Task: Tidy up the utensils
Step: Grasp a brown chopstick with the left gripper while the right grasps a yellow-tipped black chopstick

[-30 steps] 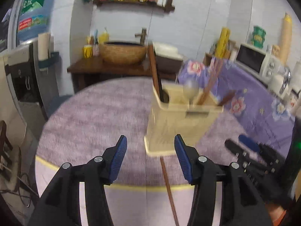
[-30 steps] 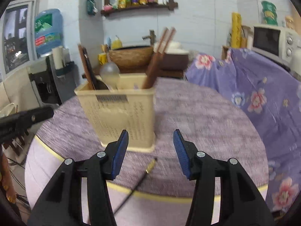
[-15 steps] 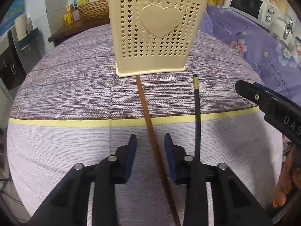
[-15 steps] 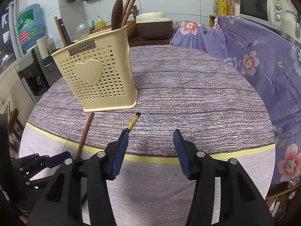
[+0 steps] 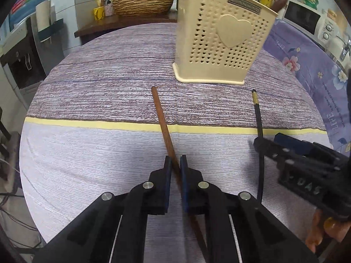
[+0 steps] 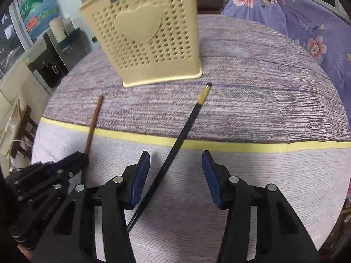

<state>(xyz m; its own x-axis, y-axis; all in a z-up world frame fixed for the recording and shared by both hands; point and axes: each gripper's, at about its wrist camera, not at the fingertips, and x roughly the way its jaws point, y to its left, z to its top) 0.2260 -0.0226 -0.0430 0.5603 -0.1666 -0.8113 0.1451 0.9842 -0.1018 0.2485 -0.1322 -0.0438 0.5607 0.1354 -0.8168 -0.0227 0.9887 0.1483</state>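
A cream perforated utensil holder (image 5: 221,43) with a heart on its front stands on the round table; it also shows in the right wrist view (image 6: 149,37). It holds several utensils. A brown chopstick (image 5: 161,116) lies on the cloth, and my left gripper (image 5: 174,166) is shut on it. The brown chopstick (image 6: 93,122) shows left in the right wrist view, running into the left gripper (image 6: 81,156). A black chopstick with a gold band (image 6: 184,131) lies between the open jaws of my right gripper (image 6: 175,171). It also shows in the left wrist view (image 5: 258,122) beside the right gripper (image 5: 269,143).
The table has a purple striped cloth with a yellow line (image 5: 87,123). A floral purple cover (image 5: 318,70) and a microwave (image 5: 307,22) are on the right. A wicker basin (image 5: 142,4) sits on a wooden counter behind. A water dispenser (image 5: 24,50) stands left.
Both grippers came down toward the table. My left gripper closed on the brown chopstick, whose far end slid away from the holder. My right gripper moved around the black chopstick, still open.
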